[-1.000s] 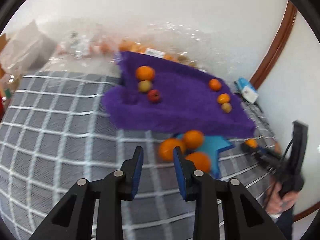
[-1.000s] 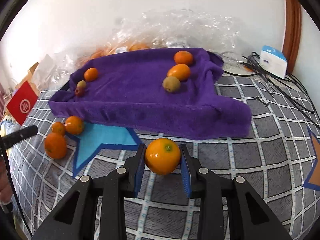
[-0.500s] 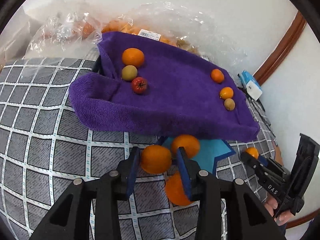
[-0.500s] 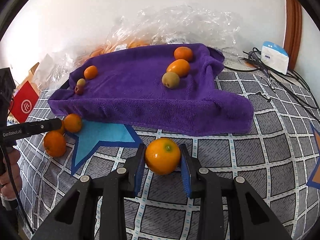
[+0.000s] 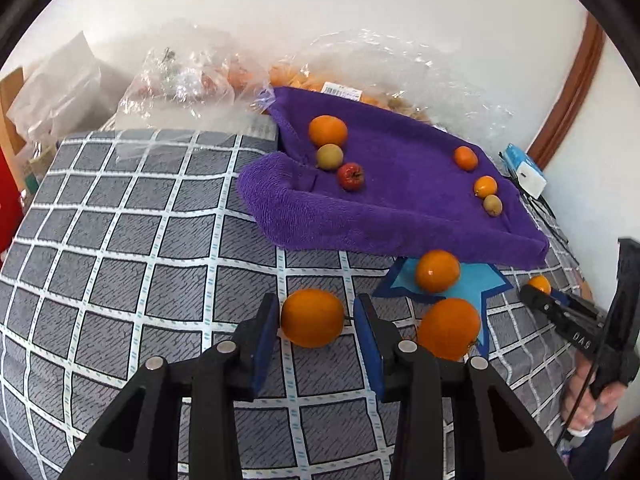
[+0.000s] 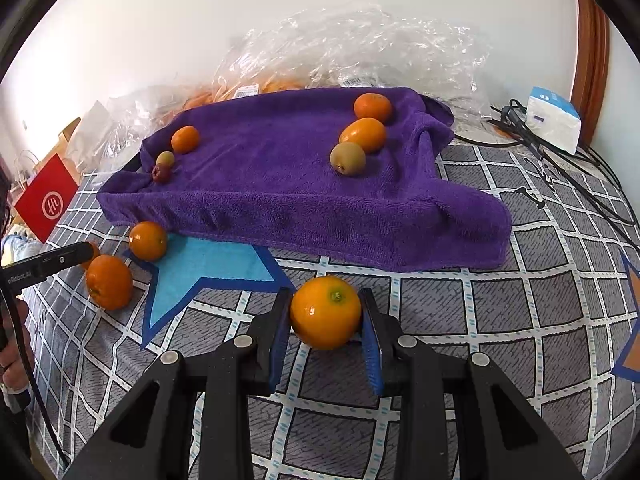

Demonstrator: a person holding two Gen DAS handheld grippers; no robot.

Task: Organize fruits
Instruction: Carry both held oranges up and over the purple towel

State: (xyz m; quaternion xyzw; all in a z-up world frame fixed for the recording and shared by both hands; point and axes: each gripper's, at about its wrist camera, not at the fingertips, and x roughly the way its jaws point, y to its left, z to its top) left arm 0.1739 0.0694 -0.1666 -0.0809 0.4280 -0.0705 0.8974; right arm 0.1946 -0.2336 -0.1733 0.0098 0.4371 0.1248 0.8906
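Right hand-held gripper [image 6: 326, 322] is clamped on an orange [image 6: 325, 312], held just above the checked bedspread [image 6: 520, 320]. Left hand-held gripper [image 5: 316, 320] straddles another orange [image 5: 312, 323] resting on the bedspread; a small gap shows at the right pad, so it is not gripped.

Just past it, two loose oranges lie by the blue star patch [image 5: 476, 280]: one [image 5: 449, 329] beside it, one [image 5: 437, 271] on it.

Further back, the purple towel [image 6: 280, 184] carries two groups of three fruits each, left [image 5: 330, 152] and right [image 5: 482, 186].

Judgement: roughly half done. Four oranges remain off the towel. Bagged fruit [image 5: 304, 80] sits against the wall.
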